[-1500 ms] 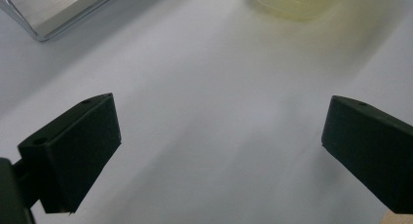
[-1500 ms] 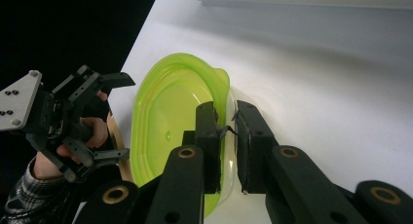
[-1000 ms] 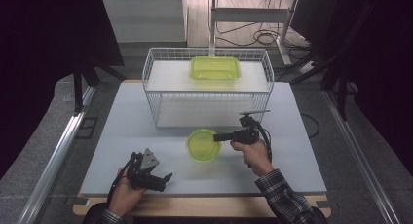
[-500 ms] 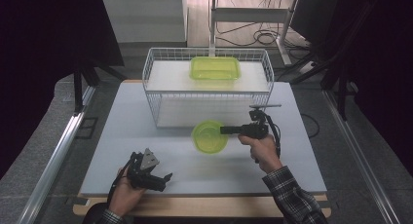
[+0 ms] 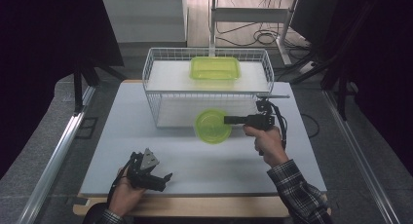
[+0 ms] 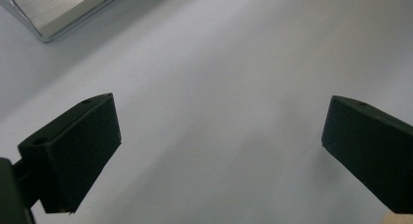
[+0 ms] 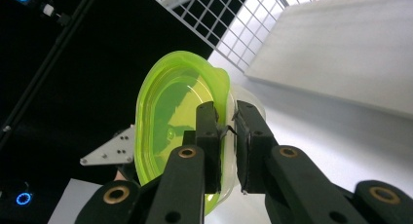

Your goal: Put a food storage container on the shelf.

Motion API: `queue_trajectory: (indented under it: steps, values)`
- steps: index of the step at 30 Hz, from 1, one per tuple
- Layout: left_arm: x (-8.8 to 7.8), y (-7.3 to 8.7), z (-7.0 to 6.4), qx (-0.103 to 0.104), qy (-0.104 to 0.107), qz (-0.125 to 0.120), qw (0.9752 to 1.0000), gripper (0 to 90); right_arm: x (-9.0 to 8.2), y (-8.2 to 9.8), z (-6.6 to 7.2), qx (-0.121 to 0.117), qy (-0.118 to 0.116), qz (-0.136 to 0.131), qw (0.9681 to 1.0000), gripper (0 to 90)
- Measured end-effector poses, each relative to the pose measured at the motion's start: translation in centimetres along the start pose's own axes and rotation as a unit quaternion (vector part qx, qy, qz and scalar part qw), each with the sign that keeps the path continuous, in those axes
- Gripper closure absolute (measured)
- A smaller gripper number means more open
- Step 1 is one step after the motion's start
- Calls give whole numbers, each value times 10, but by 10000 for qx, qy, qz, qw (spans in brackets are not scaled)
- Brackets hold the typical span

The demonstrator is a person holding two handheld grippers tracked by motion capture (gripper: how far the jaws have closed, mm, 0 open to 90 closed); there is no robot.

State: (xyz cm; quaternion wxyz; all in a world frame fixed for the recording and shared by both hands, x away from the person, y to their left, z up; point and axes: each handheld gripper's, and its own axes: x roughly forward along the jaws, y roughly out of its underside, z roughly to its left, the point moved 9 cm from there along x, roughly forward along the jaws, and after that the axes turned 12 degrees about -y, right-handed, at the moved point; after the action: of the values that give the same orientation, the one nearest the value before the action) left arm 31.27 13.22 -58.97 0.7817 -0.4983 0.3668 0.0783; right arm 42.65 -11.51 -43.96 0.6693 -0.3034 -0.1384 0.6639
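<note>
A round, translucent green container (image 5: 213, 126) hangs tilted above the white table (image 5: 122, 136), just in front of the wire basket (image 5: 207, 50). My right gripper (image 5: 226, 120) is shut on its rim from the right. In the right gripper view the two jaws pinch the green container (image 7: 168, 117) at its edge, with the right gripper (image 7: 226, 109) upright and a paler layer behind the rim. My left gripper (image 5: 163, 181) rests low at the table's front left, held in a hand. Its jaws stand wide apart over bare table, so the left gripper (image 6: 219, 146) holds nothing.
A rectangular green container (image 5: 215, 68) lies inside the wire basket at the back of the table. An aluminium rail (image 5: 58, 151) runs along the table's left side. Cables and stand legs (image 5: 272, 36) lie on the floor behind. The left gripper's grey plate (image 7: 109, 148) shows beyond the bowl.
My right gripper has lifted the round green container up and carried it slightly right and closer to the basket's front. The left gripper has stayed put.
</note>
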Motion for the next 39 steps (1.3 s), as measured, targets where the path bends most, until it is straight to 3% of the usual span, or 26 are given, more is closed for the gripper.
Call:
queue_trajectory:
  steps: [23, 39]
  values:
    - [1, 0, 0, -6, 2, -9, 10000, 4, -26, -62, 39, -328, 80, -486, 9982, 814]
    - [-1, -1, 1, -111, 91, -21, 9999, 5, -35, -104, 52, -493, 202, -837, 9951, 814]
